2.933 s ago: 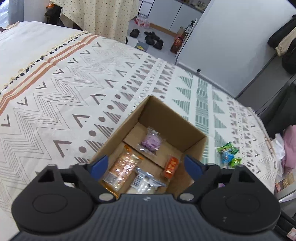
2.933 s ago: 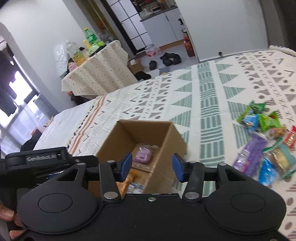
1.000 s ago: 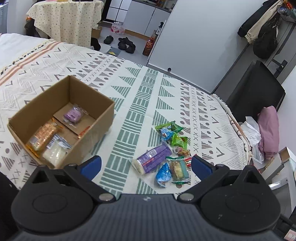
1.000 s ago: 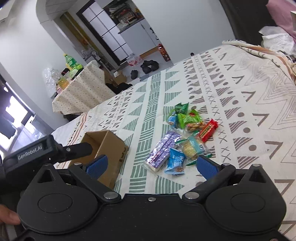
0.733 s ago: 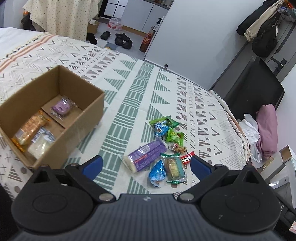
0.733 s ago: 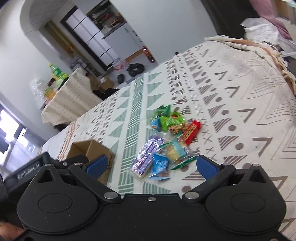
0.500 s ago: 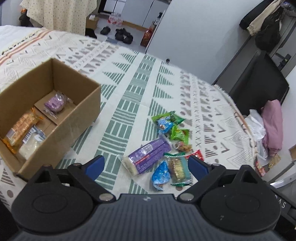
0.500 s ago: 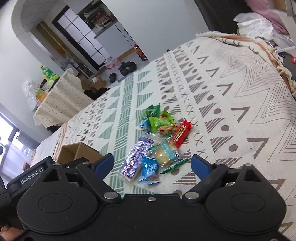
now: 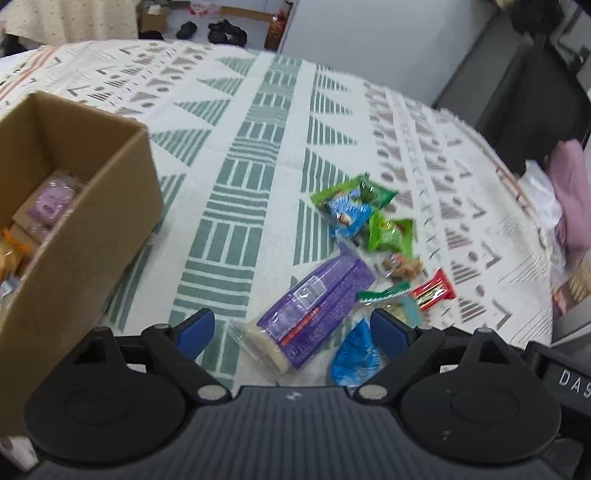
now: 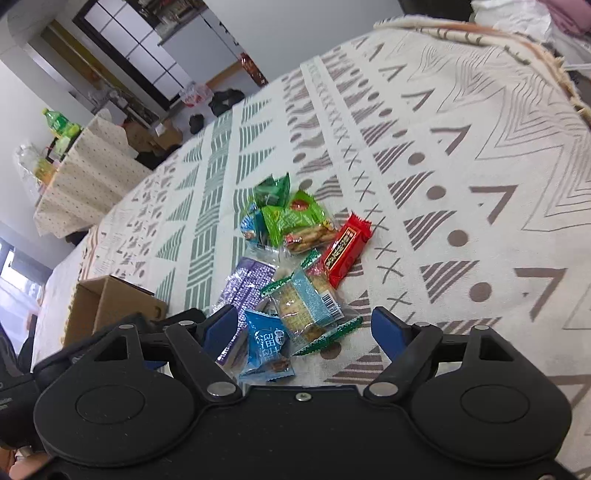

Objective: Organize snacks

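A pile of snack packets lies on the patterned bedspread (image 9: 258,155). My left gripper (image 9: 291,330) is open and empty, its jaws wide on either side of a long purple packet (image 9: 317,299) with a blue packet (image 9: 354,354) beside it. My right gripper (image 10: 304,328) is open and empty over a blue packet (image 10: 267,347) and a clear cracker packet (image 10: 304,302). A red bar (image 10: 345,247) and green packets (image 10: 291,218) lie beyond. The cardboard box (image 9: 85,229) at the left holds a purple sweet (image 9: 55,199) and other snacks.
The bed edge drops off at the right near a pink cloth (image 9: 569,181) and a dark chair (image 9: 532,96). A cloth-covered table with bottles (image 10: 81,162) and shoes on the floor (image 9: 221,31) lie beyond the bed. The left gripper's body shows in the right wrist view (image 10: 22,387).
Both grippers have moved from over the box to the snack pile and come down close to it. Both stay open; the right one widened after leaving the box.
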